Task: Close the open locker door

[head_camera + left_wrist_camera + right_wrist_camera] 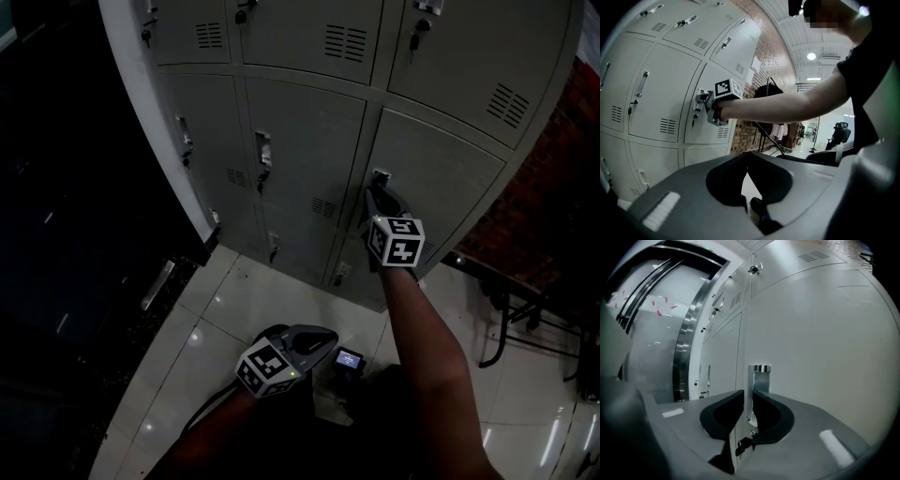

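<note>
The grey locker door (441,178) in the lower row looks nearly flush with its neighbours. Its metal handle (380,176) sits at the door's left edge. My right gripper (378,194) reaches up to that handle. In the right gripper view the jaws stand narrow on the handle plate (760,378), and the right gripper (748,397) pinches its left edge. From the left gripper view, the right gripper (705,105) shows against the door (717,84). My left gripper (323,342) hangs low over the floor, away from the lockers. The left gripper (747,157) has its jaw tips together and holds nothing.
More closed lockers (300,141) fill the wall to the left and above. A brick wall (553,187) and a metal-legged frame (506,309) stand to the right. A small lit device (349,358) lies on the tiled floor. A dark glass front (56,234) runs along the left.
</note>
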`<state>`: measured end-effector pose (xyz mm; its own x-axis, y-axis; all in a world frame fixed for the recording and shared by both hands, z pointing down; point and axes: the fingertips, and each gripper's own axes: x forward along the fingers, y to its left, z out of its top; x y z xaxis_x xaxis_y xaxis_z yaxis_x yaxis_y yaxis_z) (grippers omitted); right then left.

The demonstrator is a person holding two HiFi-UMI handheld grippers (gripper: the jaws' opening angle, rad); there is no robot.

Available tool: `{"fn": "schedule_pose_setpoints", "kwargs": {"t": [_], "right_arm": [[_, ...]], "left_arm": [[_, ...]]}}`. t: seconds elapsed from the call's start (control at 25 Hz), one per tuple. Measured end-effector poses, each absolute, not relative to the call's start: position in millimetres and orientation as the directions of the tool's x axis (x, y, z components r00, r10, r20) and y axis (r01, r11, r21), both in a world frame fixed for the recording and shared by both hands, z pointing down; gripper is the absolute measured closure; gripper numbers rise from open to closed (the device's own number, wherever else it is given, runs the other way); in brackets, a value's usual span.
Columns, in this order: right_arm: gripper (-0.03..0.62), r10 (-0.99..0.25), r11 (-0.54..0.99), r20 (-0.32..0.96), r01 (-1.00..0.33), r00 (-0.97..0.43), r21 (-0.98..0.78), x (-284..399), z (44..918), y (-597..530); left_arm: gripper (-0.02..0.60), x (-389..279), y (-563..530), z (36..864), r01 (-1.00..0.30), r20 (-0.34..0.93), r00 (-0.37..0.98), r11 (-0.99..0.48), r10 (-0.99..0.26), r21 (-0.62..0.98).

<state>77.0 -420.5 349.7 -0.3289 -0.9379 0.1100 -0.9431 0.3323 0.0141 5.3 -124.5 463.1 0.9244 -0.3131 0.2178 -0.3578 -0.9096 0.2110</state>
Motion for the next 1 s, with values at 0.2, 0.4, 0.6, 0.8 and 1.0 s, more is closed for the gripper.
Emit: {"fn": "schedule_pose_setpoints", "kwargs": {"t": [0.2, 0.4, 0.6, 0.8, 1.0], "right_arm": [[0.572, -0.949, 0.300, 0.107, -0.954, -0.297, 0.017, 83.9, 347.4, -429.5], [0.576, -0.948, 0.306, 0.107, -0.952, -0.301, 0.031, 84.4, 346.4, -426.7], [0.576, -0.945, 0.318, 0.099, -0.948, -0.313, 0.034, 89.8, 346.7, -406.9], [0.591, -0.932, 0.354, 0.084, -0.935, -0.353, 0.002, 95.8, 346.2, -367.8], [0.591, -0.913, 0.401, 0.074, -0.916, -0.402, -0.032, 100.1, 345.2, -319.7]], "left_arm": [[0.569, 7.7, -122.8, 459.8, -0.348, 0.214, 0.928, -0.913, -0.304, 0.214], [0.569, 7.2, -123.8, 461.8, -0.352, 0.221, 0.926, -0.911, -0.306, 0.215], [0.569, 6.2, -124.2, 462.8, -0.352, 0.227, 0.925, -0.912, -0.305, 0.211], [0.569, 5.3, -123.6, 462.5, -0.352, 0.225, 0.925, -0.912, -0.305, 0.209], [0.569, 1.8, -123.5, 461.5, -0.356, 0.221, 0.925, -0.910, -0.310, 0.213]]}}
